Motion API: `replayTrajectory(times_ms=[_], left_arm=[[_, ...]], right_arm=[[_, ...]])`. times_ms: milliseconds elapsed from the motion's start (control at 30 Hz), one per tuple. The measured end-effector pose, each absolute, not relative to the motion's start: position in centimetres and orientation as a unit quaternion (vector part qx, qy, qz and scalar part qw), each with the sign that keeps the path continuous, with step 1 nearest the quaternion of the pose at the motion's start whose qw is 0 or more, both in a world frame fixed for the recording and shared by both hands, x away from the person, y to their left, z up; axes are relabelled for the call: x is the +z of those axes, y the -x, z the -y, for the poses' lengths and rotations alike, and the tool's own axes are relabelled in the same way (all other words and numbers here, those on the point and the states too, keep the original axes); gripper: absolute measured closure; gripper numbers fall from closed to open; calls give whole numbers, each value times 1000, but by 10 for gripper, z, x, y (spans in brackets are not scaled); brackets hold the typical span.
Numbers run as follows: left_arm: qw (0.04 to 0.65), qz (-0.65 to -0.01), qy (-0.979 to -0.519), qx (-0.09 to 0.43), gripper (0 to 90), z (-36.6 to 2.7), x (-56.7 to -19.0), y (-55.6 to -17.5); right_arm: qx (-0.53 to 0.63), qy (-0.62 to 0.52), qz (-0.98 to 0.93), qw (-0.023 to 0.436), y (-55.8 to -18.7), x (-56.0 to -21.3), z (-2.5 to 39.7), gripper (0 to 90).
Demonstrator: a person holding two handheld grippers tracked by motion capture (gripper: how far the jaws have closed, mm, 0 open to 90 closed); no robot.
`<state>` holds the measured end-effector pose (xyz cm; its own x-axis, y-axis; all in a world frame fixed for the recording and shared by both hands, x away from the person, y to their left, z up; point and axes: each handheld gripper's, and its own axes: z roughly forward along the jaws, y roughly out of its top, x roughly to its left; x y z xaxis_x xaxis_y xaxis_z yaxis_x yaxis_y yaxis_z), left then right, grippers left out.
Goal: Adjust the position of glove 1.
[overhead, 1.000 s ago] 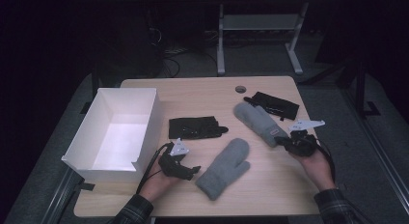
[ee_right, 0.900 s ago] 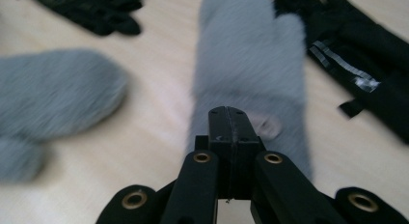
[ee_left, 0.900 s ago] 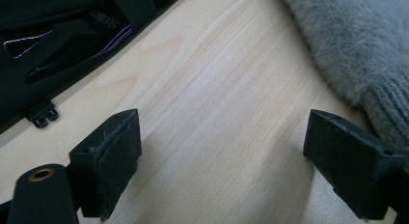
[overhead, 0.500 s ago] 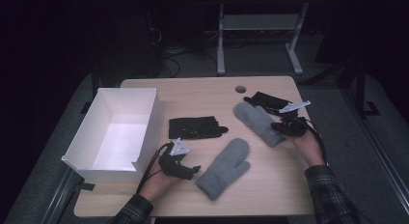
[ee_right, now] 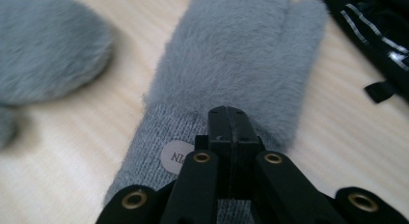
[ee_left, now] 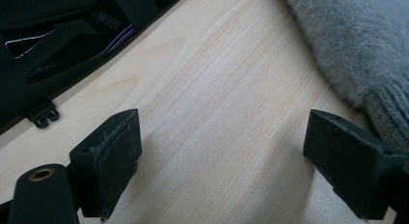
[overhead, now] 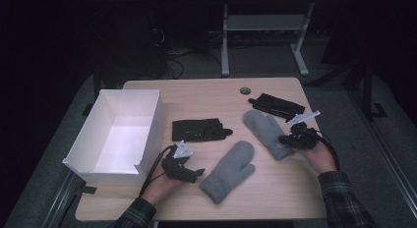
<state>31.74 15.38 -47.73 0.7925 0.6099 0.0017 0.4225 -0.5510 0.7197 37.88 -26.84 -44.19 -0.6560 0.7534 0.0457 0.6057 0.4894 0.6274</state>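
Evidently the right gripper [overhead: 289,139] is pinched shut on the ribbed cuff of the far fuzzy grey mitten [overhead: 263,127], ready to lift it off the table, while the left gripper [overhead: 195,173], jaws spread, rests beside the near grey mitten [overhead: 228,170].

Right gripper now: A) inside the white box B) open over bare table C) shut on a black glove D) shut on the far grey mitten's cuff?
D: in the right gripper view the right gripper has its jaws pressed together on the knit cuff of the grey mitten; the high view shows it at that mitten's near end.
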Motion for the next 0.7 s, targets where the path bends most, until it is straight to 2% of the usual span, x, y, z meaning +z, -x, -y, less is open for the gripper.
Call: replayTrajectory(times_ms=[567,700], left_arm=[[370,-296,-871,127,128,-154,-477,-317],[370,-297,-871,127,127,-153,-477,-317]], right_arm=[[310,-392,-859,108,-327,-439,278,900],[326,-391,-851,129,-336,-429,282,900]])
